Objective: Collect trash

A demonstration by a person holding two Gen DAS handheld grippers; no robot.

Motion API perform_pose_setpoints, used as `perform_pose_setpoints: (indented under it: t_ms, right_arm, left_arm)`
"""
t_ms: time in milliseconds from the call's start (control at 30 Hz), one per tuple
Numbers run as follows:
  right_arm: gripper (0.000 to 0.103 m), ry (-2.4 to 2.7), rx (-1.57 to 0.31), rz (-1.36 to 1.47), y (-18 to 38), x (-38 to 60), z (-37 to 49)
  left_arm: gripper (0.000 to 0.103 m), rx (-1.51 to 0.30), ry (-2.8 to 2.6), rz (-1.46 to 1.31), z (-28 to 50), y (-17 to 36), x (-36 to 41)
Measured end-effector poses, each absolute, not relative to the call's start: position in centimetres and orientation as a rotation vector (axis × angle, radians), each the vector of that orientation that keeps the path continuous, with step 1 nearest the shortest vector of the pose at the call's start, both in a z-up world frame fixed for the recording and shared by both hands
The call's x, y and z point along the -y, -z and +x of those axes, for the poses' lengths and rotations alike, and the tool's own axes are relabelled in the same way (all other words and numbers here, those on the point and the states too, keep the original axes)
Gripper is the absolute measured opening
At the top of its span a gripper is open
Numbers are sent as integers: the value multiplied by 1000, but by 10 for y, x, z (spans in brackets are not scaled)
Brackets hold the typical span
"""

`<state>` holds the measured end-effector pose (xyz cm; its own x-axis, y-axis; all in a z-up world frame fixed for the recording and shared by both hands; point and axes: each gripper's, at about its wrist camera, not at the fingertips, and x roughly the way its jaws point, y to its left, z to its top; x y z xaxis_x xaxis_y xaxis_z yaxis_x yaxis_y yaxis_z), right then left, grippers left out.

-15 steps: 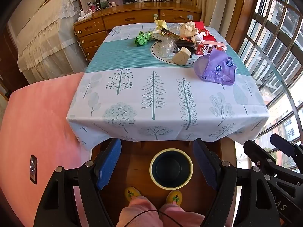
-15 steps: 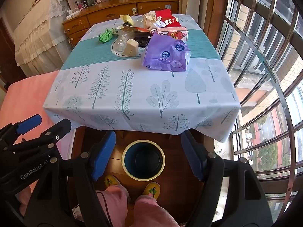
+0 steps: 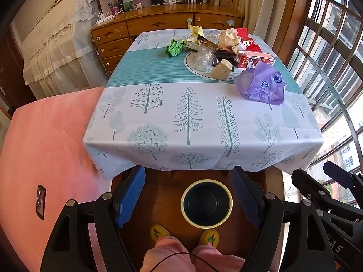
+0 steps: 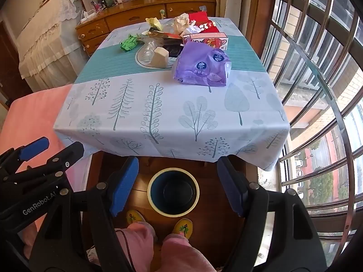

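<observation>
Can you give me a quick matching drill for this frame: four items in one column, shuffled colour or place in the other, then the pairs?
Items:
1. crumpled wrapper
2. tissue pack
3. trash bin
4. milk carton

Descriptions:
A. on the floor, in front of the table
B. green
C. red and white, lying on its side
D. purple, nearest the table's front edge

Pairs: 1-B, 2-D, 3-A, 4-C

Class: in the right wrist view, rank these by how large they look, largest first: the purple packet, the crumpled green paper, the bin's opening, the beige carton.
1. Bin, though it sits nearest the camera.
2. Purple packet.
3. Beige carton and crumpled green paper: too alike to rank.
</observation>
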<state>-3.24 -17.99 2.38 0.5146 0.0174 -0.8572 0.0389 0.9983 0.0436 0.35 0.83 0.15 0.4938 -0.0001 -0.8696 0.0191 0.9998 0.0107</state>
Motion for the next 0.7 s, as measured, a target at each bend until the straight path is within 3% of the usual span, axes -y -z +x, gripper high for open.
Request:
perform_pose_setpoints:
  t_ms: [700]
  right_arm:
    - [70, 6, -1033, 58, -25, 173, -28]
  left_arm:
    - [78, -1074, 8, -17, 10, 2, -11]
